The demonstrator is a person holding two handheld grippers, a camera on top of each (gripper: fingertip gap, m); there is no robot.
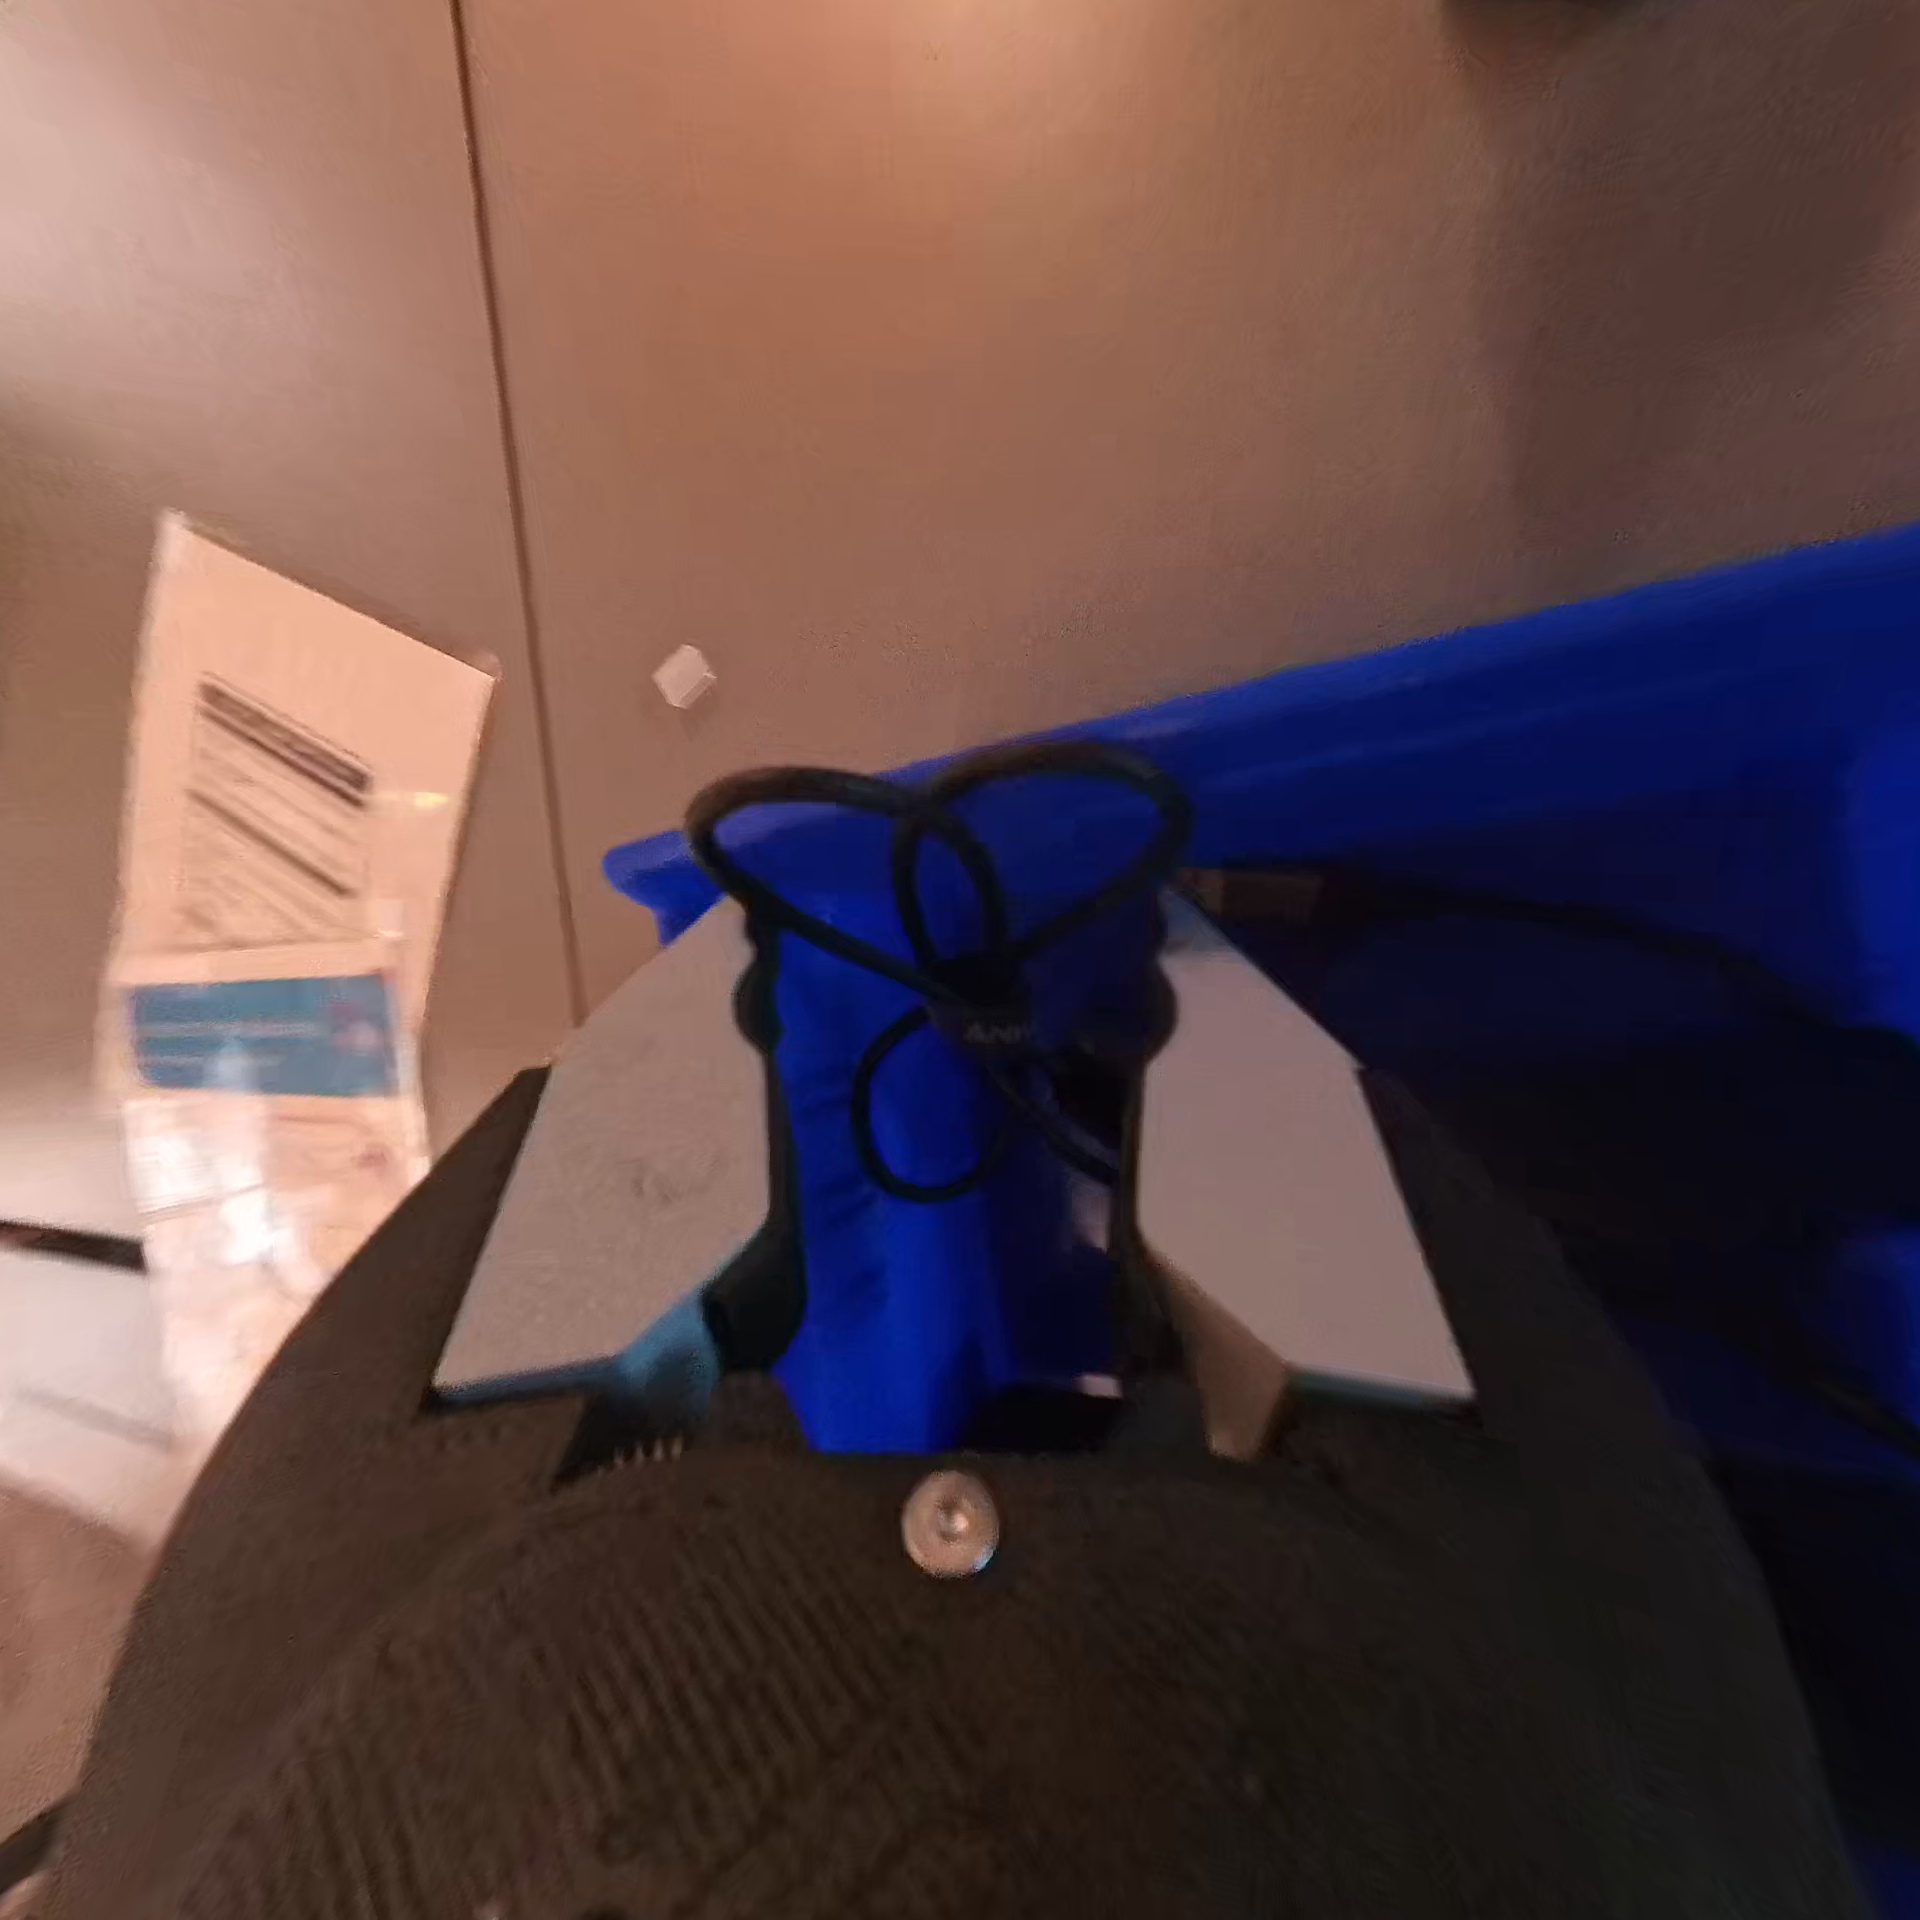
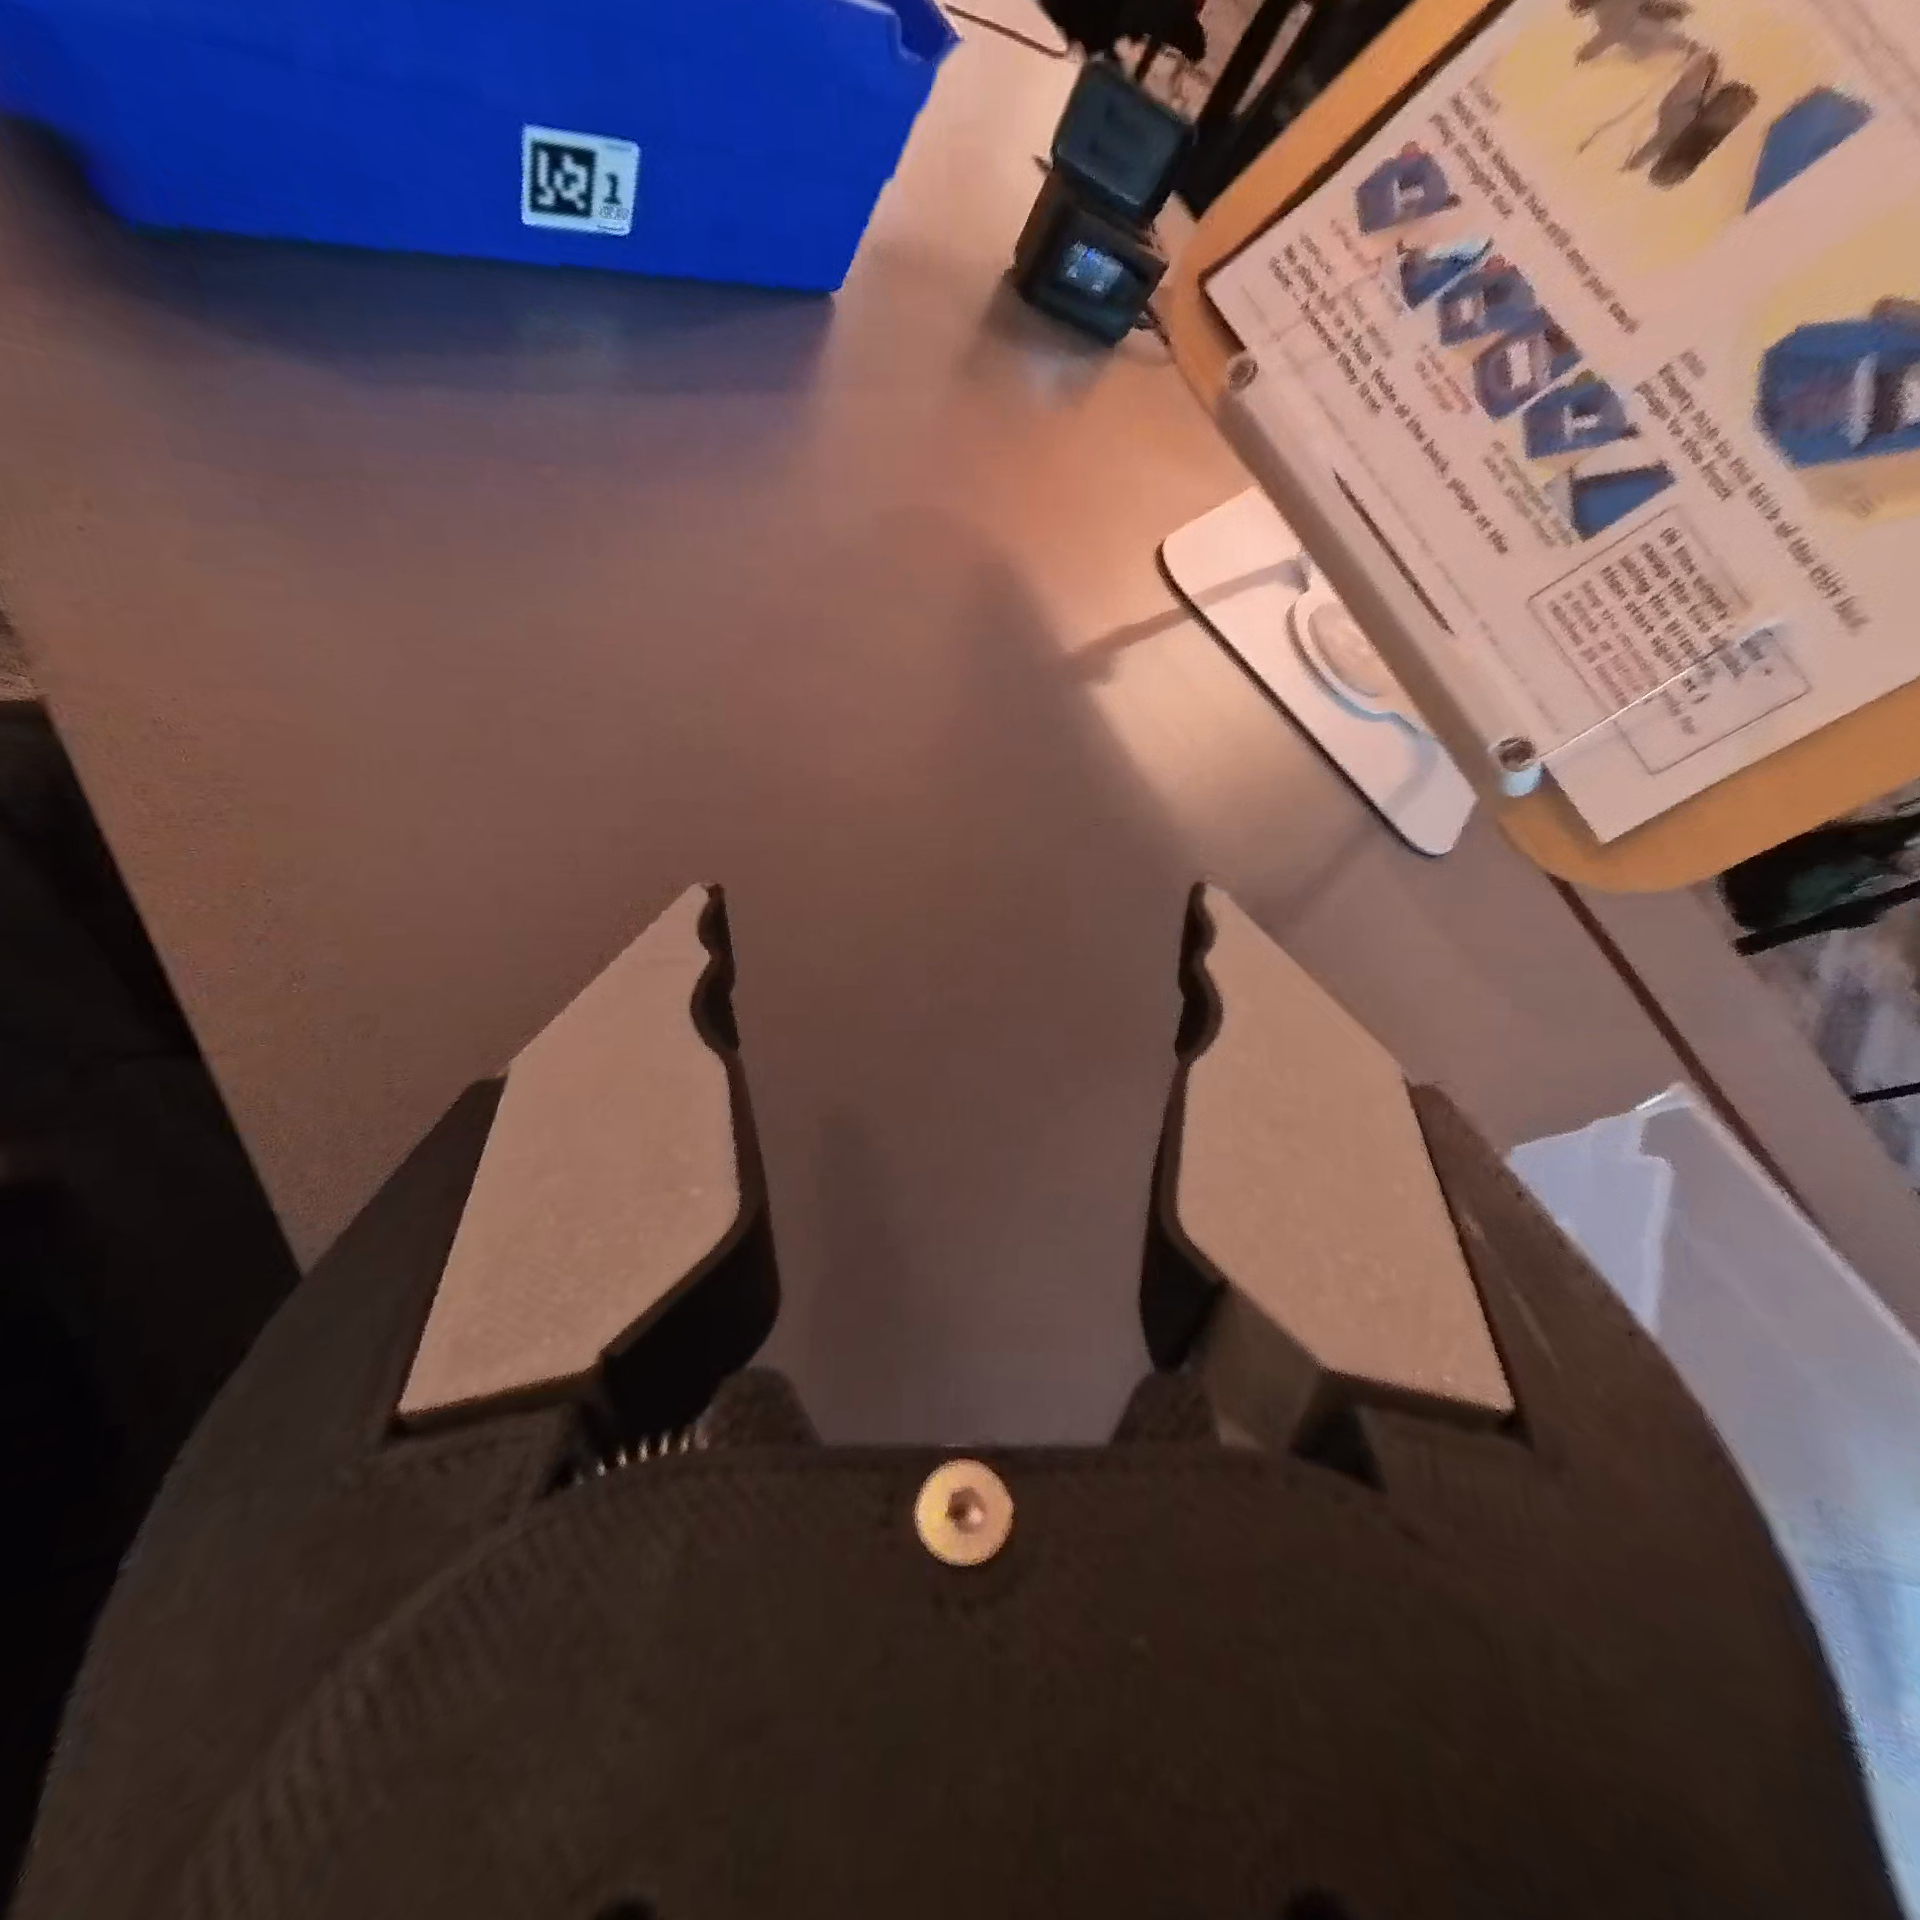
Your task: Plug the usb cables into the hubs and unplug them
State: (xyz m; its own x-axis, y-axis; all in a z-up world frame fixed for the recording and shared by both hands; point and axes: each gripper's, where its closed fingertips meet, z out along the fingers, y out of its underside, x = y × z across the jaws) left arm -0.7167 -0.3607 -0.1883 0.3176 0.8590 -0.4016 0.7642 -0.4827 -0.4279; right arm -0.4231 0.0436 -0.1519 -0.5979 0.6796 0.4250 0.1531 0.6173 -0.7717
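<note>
In the left wrist view, a coiled black USB cable (image 1: 966, 997), tied with a black strap, sits between my left gripper's fingers over a blue bin (image 1: 1507, 790). My left gripper (image 1: 956, 925) has its jaws wide apart, and the cable's loops touch both fingertips. I cannot tell whether the cable rests in the bin or hangs from the fingers. In the right wrist view, my right gripper (image 2: 956, 935) is open and empty above the brown table (image 2: 623, 623). A small black boxy device (image 2: 1101, 208) with cables stands at the table's far side. No hub is clearly recognisable.
A blue bin with a square marker sticker (image 2: 468, 125) stands at the far left. A printed instruction sheet on a wooden board (image 2: 1621, 436) leans at the right, above a white pad (image 2: 1278, 623). A leaning printed sheet (image 1: 281, 852) and a small white block (image 1: 684, 675) are in the left wrist view.
</note>
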